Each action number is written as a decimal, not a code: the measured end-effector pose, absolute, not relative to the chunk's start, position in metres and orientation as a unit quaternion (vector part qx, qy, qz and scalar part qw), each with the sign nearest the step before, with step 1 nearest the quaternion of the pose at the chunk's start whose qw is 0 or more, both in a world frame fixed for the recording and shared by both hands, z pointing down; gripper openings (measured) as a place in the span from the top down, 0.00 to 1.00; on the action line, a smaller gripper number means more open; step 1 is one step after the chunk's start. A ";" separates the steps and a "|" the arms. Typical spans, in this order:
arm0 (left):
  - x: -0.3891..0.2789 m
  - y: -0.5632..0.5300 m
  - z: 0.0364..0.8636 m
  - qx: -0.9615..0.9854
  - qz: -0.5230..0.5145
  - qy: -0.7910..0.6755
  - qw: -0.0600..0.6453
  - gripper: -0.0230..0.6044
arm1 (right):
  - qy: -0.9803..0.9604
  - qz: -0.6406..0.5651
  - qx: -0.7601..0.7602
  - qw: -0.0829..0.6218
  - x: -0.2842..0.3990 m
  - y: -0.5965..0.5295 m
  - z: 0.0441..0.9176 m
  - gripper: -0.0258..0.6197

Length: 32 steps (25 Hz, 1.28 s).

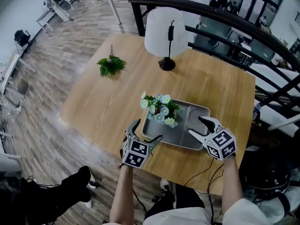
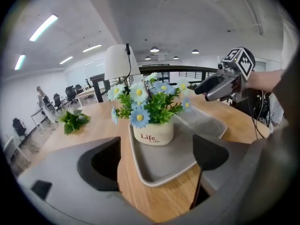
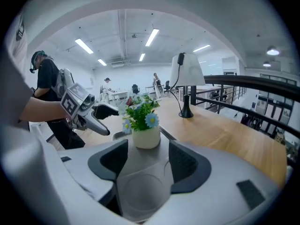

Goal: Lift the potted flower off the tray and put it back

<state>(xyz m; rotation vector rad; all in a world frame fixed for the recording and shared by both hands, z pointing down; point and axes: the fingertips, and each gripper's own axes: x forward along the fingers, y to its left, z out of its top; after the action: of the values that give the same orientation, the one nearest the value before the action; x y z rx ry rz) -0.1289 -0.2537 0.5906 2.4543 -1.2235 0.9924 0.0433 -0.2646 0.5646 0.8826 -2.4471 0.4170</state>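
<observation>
Both forearms reach up from the 6 o'clock edge of the head view. The left forearm (image 1: 123,191) carries the left gripper (image 1: 147,130) near 6 o'clock. It is aimed toward 1 o'clock and tipped downward, and its jaws are spread wide with the pads pressing on nothing. The right forearm (image 1: 232,182) carries the right gripper (image 1: 196,125) near 4 o'clock, aimed toward 10 o'clock, with its jaws likewise wide apart and gripping nothing. The two grippers angle in toward each other but stay apart. The right one seems slightly rolled, though the wide lens makes that uncertain.
</observation>
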 end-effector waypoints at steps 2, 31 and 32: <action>-0.129 -0.242 0.577 0.835 0.348 -0.415 0.093 0.15 | -0.897 0.136 0.323 0.271 0.042 -0.249 0.556 0.50; -0.099 -0.017 0.375 0.850 0.298 -0.430 -0.066 0.85 | -0.903 -0.015 0.369 0.219 0.049 -0.018 0.363 0.81; -0.097 -0.010 0.370 0.851 0.295 -0.428 -0.070 0.87 | -0.903 -0.016 0.374 0.213 0.050 -0.011 0.358 0.83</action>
<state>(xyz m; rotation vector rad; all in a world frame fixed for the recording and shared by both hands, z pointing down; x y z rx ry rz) -0.0974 -0.0100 0.3701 2.8008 -1.4092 0.9722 0.0501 -0.0115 0.3585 1.0379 -2.5058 -0.0441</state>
